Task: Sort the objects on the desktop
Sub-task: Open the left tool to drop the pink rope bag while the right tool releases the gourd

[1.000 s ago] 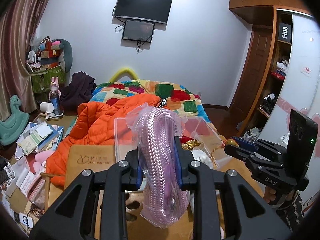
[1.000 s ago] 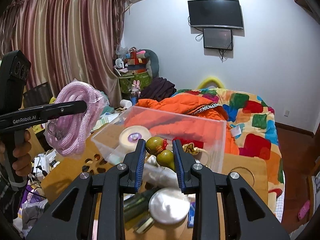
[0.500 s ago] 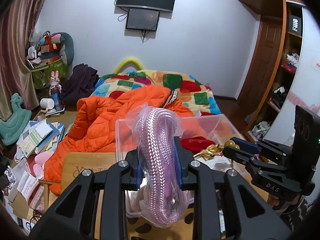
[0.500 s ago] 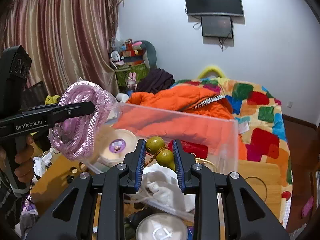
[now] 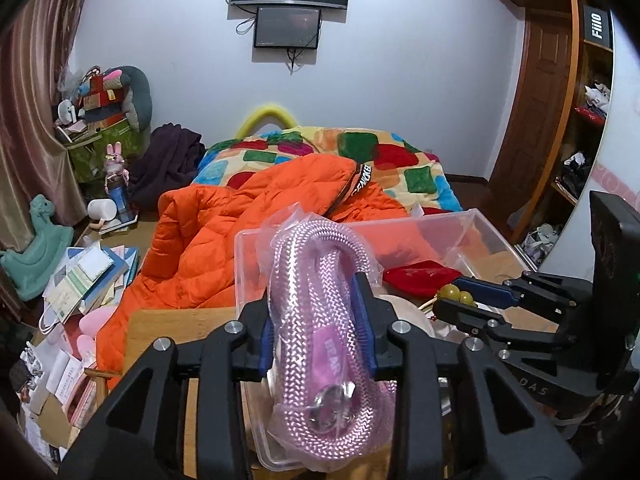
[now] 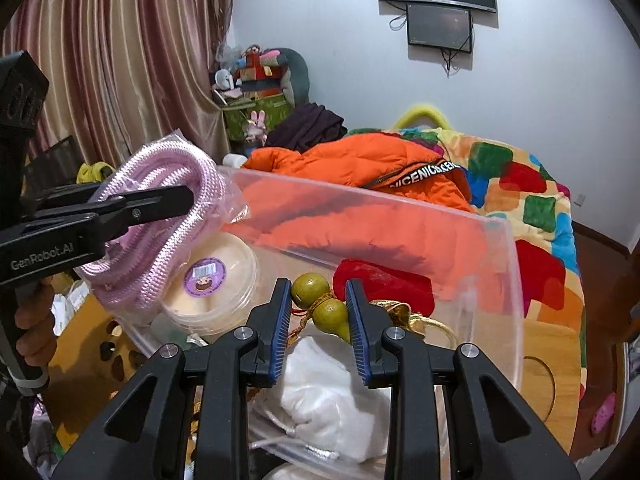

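Observation:
My left gripper (image 5: 318,332) is shut on a coiled pink rope in a clear bag (image 5: 320,320) and holds it over the left end of a clear plastic bin (image 5: 472,220). The rope also shows in the right wrist view (image 6: 160,216), with the left gripper (image 6: 176,200) at the bin's left rim (image 6: 360,192). My right gripper (image 6: 318,312) is shut on a green double gourd charm (image 6: 320,300) with gold cord, above the bin's inside. The right gripper (image 5: 460,304) shows at the right in the left wrist view.
Inside the bin lie a round lidded tub (image 6: 216,280), a red pouch (image 6: 384,284) and a white cloth bag (image 6: 320,404). The bin stands on a wooden table (image 5: 176,328). Beyond it is a bed with an orange jacket (image 5: 248,224). Papers and books (image 5: 84,276) crowd the left.
Both grippers have moved forward and lower toward the bin. The rope now hangs over the bin's left end and the gourd charm is over its inside. Both grips are unchanged.

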{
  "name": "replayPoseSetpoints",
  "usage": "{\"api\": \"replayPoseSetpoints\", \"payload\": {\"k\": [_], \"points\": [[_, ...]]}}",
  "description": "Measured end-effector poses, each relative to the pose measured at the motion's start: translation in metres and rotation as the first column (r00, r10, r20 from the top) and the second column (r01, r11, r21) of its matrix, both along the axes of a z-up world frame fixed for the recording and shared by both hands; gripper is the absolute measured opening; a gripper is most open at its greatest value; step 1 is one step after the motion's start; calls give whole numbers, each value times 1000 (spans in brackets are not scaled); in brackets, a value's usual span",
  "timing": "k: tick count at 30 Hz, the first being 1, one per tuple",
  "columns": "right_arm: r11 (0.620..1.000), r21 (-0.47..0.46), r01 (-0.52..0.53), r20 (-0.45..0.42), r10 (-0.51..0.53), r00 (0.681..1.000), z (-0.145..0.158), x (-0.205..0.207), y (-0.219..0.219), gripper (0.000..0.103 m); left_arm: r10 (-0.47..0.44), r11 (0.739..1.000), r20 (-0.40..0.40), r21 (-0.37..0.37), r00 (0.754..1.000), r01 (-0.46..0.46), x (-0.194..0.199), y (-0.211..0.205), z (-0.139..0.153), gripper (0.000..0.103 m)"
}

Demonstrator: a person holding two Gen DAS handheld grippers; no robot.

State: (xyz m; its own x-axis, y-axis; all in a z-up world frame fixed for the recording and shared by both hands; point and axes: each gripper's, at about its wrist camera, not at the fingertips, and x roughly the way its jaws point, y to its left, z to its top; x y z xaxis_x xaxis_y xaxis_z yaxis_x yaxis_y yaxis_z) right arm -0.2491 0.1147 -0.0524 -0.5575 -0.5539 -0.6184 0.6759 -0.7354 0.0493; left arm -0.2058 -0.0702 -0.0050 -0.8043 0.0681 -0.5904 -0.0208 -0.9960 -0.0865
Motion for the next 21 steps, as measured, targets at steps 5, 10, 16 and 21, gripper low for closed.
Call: {"api": "replayPoseSetpoints", "payload": {"k": [5, 10, 16, 21], "points": [[1000, 16, 5, -6, -5, 1000, -2, 2, -4, 25, 15, 1000, -1, -28, 1000, -15, 1, -1, 1, 46], [1000, 12, 17, -17, -16, 1000, 4, 6, -2, 25, 10, 1000, 5, 7, 1000, -10, 2, -7, 7, 48], [999, 3, 41, -69, -41, 997, 16, 18, 5, 43, 18, 1000, -26, 23, 999, -18, 10, -12, 22, 56], [999, -6, 50, -88, -51, 995, 26, 29, 11, 48, 22, 1000, -56, 5, 998, -21, 24, -10, 35, 65]]}}
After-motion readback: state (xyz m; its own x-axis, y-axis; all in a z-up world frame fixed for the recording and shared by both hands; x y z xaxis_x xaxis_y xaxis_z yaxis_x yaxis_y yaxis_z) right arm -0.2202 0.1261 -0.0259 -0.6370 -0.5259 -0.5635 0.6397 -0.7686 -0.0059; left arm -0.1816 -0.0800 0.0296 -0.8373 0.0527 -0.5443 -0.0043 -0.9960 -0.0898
